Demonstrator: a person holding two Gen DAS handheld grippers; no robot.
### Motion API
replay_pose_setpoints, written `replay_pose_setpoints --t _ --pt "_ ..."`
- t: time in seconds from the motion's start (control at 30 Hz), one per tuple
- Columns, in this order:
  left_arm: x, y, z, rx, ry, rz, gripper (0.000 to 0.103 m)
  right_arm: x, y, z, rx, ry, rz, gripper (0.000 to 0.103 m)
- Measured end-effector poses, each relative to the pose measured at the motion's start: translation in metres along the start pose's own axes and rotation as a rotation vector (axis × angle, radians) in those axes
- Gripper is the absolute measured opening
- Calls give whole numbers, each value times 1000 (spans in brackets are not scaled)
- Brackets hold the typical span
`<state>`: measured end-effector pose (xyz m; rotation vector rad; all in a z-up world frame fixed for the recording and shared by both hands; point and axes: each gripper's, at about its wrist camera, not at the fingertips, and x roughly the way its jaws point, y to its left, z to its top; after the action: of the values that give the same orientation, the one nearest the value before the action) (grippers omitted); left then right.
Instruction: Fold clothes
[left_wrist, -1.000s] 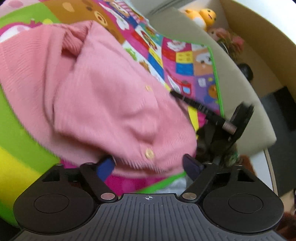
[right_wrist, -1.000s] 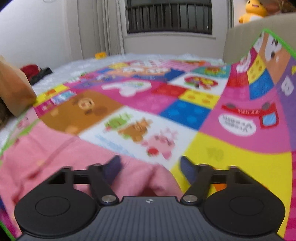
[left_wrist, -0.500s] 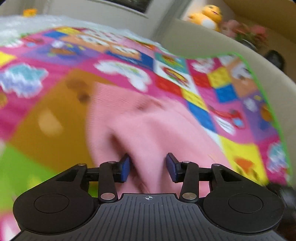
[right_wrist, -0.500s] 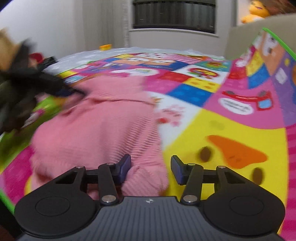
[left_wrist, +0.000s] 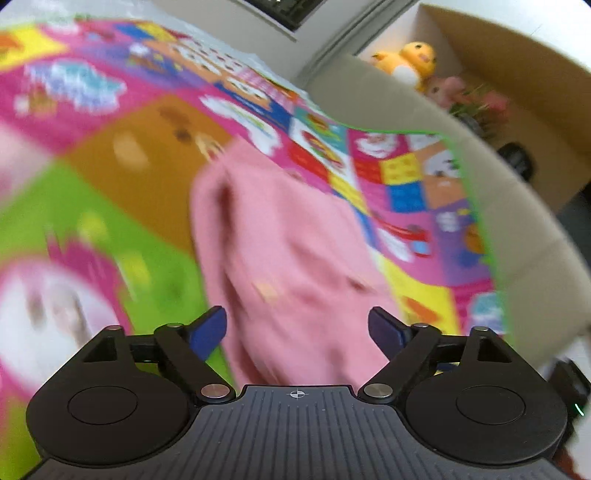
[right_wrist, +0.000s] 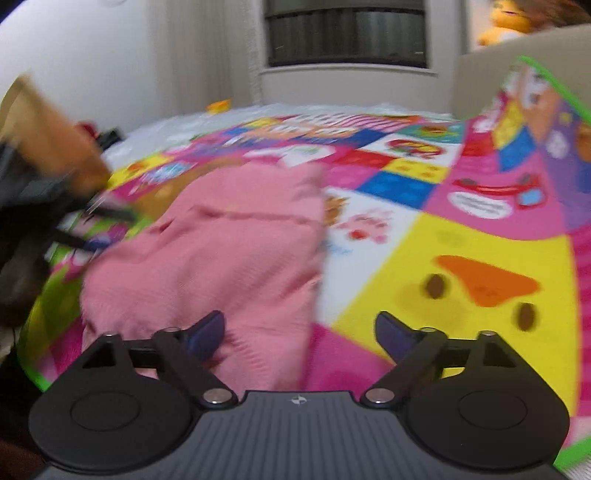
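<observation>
1. The pink cardigan (left_wrist: 295, 258) lies bunched on the play mat (left_wrist: 129, 177), centre frame in the left view, left of centre in the right view.
2. Left gripper (left_wrist: 297, 326) and right gripper (right_wrist: 299, 330) — jaws apart, holding nothing.
3. Next grab, I judge: pinch one layer at an edge — then lay it flat and square.

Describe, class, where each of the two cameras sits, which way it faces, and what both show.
Left wrist: on the left gripper, looking forward over the pink garment toward a beige couch; own open fingers show.
Right wrist: on the right gripper, facing a window; own open fingers and, blurred, the left gripper show.
Shared: pink garment, play mat.
</observation>
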<state>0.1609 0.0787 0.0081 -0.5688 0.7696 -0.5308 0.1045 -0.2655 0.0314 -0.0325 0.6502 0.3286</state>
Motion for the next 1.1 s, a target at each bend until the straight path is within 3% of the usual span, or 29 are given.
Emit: replay_pose_setpoints --t 0.07,0.23,0.37,0.43,0.63,0.87,0.93,1.1 --pt "-8 -9 -18 24 -7 2 94 -9 -5 -1 3 -20 -45 103" --pt "-11 -33 -49 156 1 121 95 -12 -1 -26 -32 -42 -181 103" --pt "-7 -37 -53 163 5 150 99 -1 -22 -47 248 -8 -141 103" --pt "-6 -38 -54 170 6 158 100 -3 -23 -51 290 -47 -146 103" --pt "-7 -39 -57 177 -2 160 100 -1 -18 -51 223 -9 -148 103" --pt "-12 -39 -58 176 3 156 101 -3 -8 -54 140 -27 -179 103" --pt "-18 -41 -60 164 24 130 101 -4 -9 -55 136 -25 -177 103" --pt "-32 -36 -82 15 153 -153 100 -5 -8 -60 138 -45 -182 103"
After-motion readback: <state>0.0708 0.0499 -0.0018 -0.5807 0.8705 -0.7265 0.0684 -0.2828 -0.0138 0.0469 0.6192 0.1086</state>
